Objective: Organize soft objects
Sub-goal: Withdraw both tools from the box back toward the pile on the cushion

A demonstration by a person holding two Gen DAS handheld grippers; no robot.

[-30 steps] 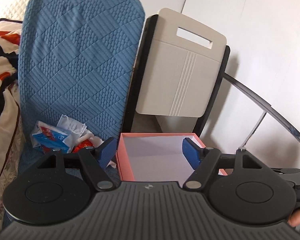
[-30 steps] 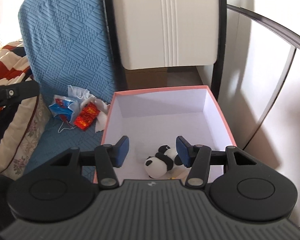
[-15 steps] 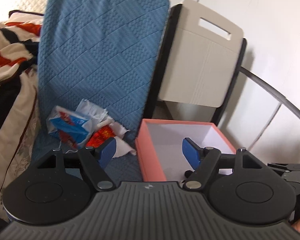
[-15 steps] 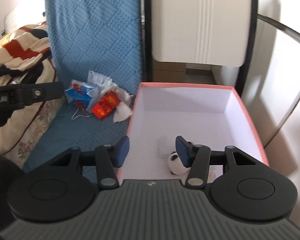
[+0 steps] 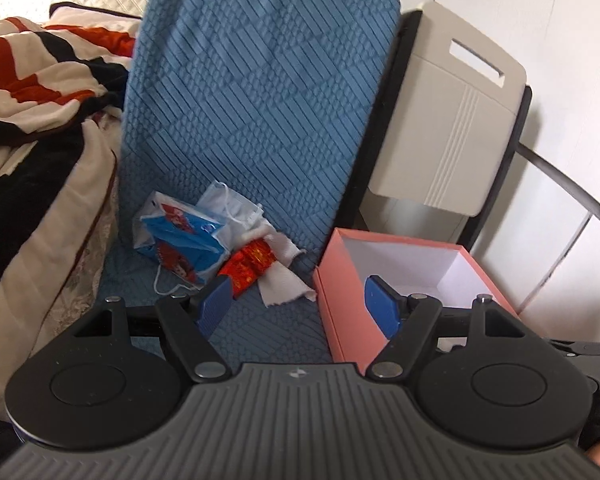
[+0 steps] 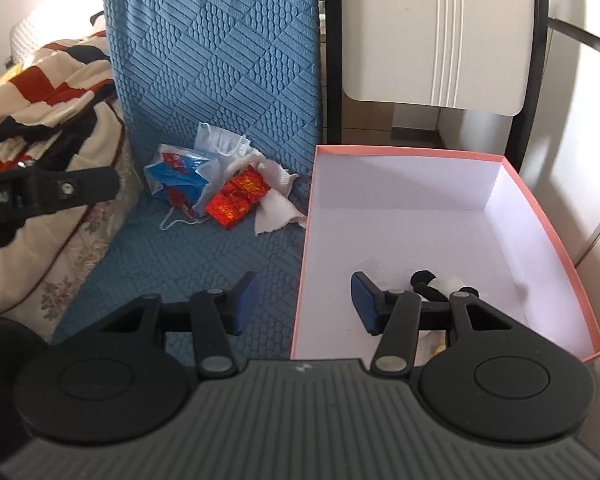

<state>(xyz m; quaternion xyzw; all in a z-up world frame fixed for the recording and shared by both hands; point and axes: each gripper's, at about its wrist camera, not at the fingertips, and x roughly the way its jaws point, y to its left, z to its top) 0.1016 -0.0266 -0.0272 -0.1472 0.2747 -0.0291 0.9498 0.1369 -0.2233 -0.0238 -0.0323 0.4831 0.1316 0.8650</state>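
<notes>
- Left gripper (image 5: 300, 306): jaws wide apart, nothing between them, low centre of frame, just short of the pile.
- Right gripper (image 6: 302, 300): also loose and empty, straddling the pink box (image 6: 548, 216) wall.
- Panda toy (image 6: 440, 284) already in box, lower right.
- Step: reaching for next item. Mask (image 5: 228, 208), blue packet (image 5: 180, 236), red packet (image 5: 248, 262), tissue (image 5: 284, 280) sit left of box on blue cushion (image 5: 260, 100).
- Next: centre jaws on one item, close.

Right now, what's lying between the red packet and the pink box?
A crumpled white tissue lies between the red packet and the pink box on the blue cushion, clearest in the right wrist view.

Quilted blue cloth cover (image 6: 220, 60) — matt pink card box (image 6: 548, 216) — glossy red foil packet (image 6: 238, 196)
</notes>
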